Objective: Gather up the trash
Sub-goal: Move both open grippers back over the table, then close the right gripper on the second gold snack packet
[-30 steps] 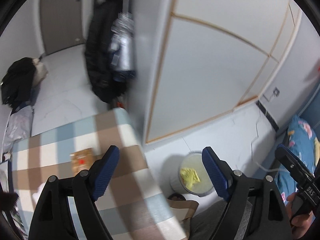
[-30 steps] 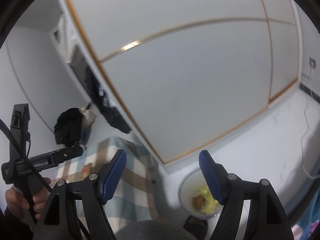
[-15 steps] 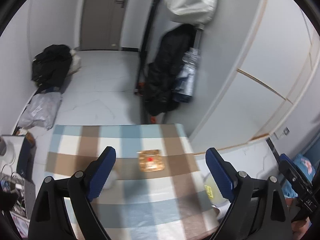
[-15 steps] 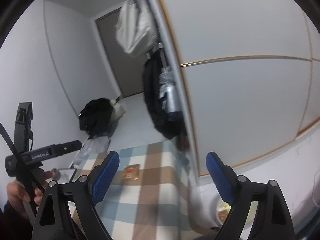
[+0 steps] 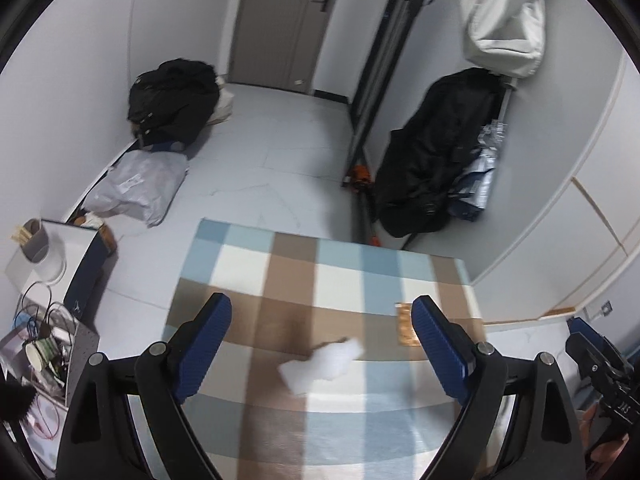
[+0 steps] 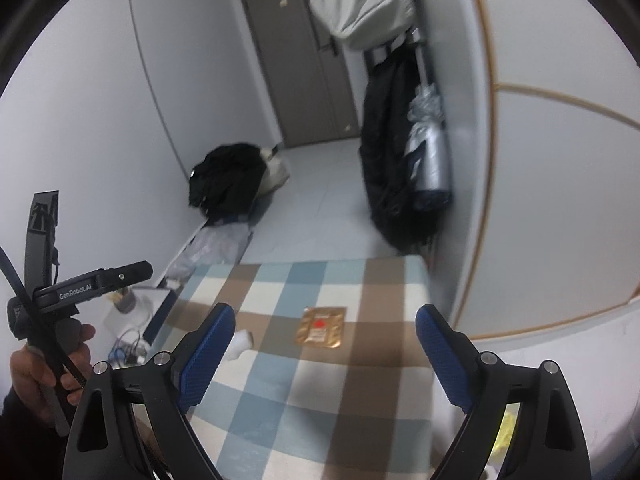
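Left gripper (image 5: 322, 344) over a bench (image 5: 344, 276) under a blue, brown and cream check cloth; fingers (image 5: 204, 344) wide apart after just opening further, nothing between them but air above the cloth. Right gripper (image 6: 325, 354) likewise over the bench, fingers (image 6: 442, 354) spread wide after just opening, gripping nothing.

On the cloth: a crumpled white tissue (image 5: 322, 366), lying in the gap between the left fingers as seen from the left wrist, not touched. Just beside it toward the right edge, a flat gold wrapper (image 6: 321, 327) with a red mark, partly hidden behind the left gripper's right finger, in plain sight between the right fingers. Tissue and wrapper near each other, apart.

Beyond the bench: pale tiled floor (image 5: 280, 148) running to a grey door (image 5: 280, 20). Black bag (image 5: 172, 100) heaped against the left wall, grey plastic bag (image 5: 138, 186) just in front of it. Black coat (image 5: 436, 152) hanging at right beside white panels (image 5: 580, 200) with wooden trim, white cloth bundle (image 5: 504, 28) above it. Low at the left edge, a box (image 5: 64, 264) with a cup on top and a tangle of cables. In the right view's bottom corner, something yellow (image 6: 505, 430) low beside the bench, too blurred to tell.

A hand (image 6: 44, 376) at the lower left of the right view, wrapped around the left gripper's handle.
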